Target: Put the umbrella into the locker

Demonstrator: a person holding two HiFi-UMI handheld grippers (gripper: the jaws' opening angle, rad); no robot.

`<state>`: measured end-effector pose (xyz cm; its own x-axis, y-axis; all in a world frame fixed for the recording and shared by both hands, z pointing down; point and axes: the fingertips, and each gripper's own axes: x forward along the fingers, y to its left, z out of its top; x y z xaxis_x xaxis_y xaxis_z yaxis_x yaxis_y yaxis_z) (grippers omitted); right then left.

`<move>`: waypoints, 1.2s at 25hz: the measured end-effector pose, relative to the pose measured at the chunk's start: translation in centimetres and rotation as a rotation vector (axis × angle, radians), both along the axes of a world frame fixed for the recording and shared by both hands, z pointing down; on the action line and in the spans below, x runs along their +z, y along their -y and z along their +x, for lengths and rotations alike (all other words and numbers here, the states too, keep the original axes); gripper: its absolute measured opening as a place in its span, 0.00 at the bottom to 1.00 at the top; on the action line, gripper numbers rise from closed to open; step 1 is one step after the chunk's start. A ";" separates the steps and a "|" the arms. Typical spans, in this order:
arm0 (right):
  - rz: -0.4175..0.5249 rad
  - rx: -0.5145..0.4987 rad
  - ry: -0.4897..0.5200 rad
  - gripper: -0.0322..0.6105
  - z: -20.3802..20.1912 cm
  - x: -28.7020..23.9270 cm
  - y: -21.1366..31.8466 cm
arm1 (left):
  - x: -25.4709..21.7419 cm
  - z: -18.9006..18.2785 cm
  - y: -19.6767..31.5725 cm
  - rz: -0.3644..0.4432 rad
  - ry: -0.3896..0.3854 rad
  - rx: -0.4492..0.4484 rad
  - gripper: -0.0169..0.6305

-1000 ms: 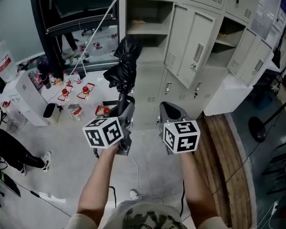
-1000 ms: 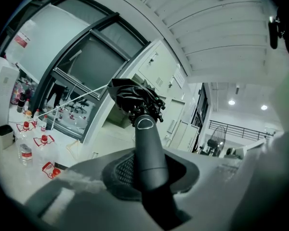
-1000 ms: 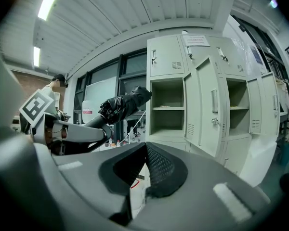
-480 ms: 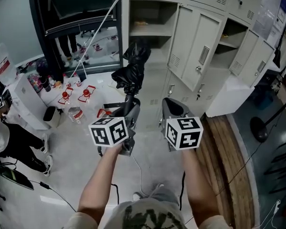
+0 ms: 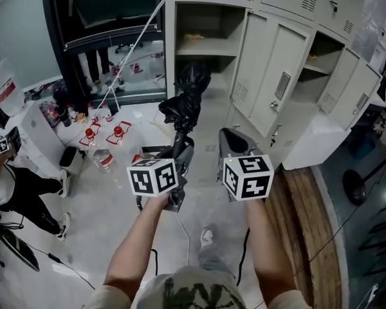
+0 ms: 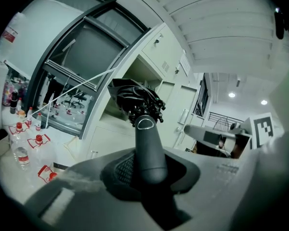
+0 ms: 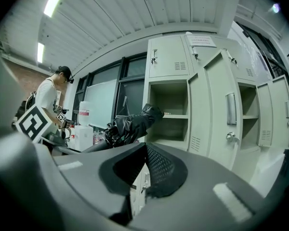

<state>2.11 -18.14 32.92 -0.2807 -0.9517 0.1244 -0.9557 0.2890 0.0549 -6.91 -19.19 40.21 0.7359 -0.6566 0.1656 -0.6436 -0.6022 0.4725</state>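
**Umbrella held short of the open locker**

Head view: a bank of pale grey sheet-metal cabinets fills the back of the room above a light, smooth floor point(image 5: 103, 205). One locker point(image 5: 273, 76) has its door swung wide. The umbrella point(image 5: 183, 105) sits below and in front of that locker's opening, not yet inside. My left tool point(image 5: 179, 152) is clamped on the umbrella's handle, canopy end toward the locker. I judge that grip lets it go in fabric-first. My right tool point(image 5: 231, 143) is just right of the umbrella, under the locker door.

Left tool view: the handle is a smooth, rounded, dark plastic stub pinched between ribbed pads. Crumpled black fabric bunches beyond it, with the locker behind.

Right tool view: the jaws meet with nothing between them, a spare hand. The umbrella lies left of the locker's opening, across its lower edge.
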 end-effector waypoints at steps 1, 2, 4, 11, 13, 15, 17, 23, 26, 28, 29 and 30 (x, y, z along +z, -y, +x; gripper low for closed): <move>0.002 -0.007 -0.002 0.04 0.2 0.0 0.8 | 0.2 0.3 0.7 -0.003 0.002 -0.004 0.16; 0.004 -0.013 -0.002 0.04 0.4 -0.1 1.6 | 0.3 0.6 1.5 -0.004 0.005 -0.009 0.16; 0.007 -0.026 0.000 0.04 1.5 -0.4 3.6 | 0.3 1.8 3.5 -0.008 0.012 -0.018 0.16; 0.005 -0.046 0.005 0.04 3.3 -0.4 9.6 | 1.2 3.8 8.8 -0.023 0.046 -0.027 0.16; 0.004 -0.053 0.006 0.04 3.6 -0.3 11.0 | 1.6 4.4 10.1 -0.029 0.053 -0.028 0.16; 0.002 -0.059 0.006 0.04 4.1 -0.2 12.4 | 1.9 4.9 11.5 -0.036 0.058 -0.029 0.16; -0.002 -0.065 0.008 0.04 4.5 -0.2 13.8 | 2.2 5.4 12.8 -0.046 0.064 -0.032 0.16; -0.010 -0.085 0.014 0.04 5.6 0.1 17.2 | 2.7 7.0 16.2 -0.040 0.115 -0.029 0.16; -0.019 -0.093 0.024 0.04 6.1 0.4 18.7 | 3.5 8.0 17.2 -0.053 0.147 -0.020 0.16; -0.023 -0.102 0.026 0.04 6.3 0.7 19.5 | 3.8 8.4 18.0 -0.066 0.149 -0.026 0.17; -0.026 -0.106 0.026 0.04 6.4 0.7 19.9 | 3.8 8.5 18.5 -0.070 0.150 -0.031 0.17; -0.029 -0.109 0.027 0.04 6.6 0.8 20.2 | 3.7 8.6 19.0 -0.072 0.152 -0.037 0.17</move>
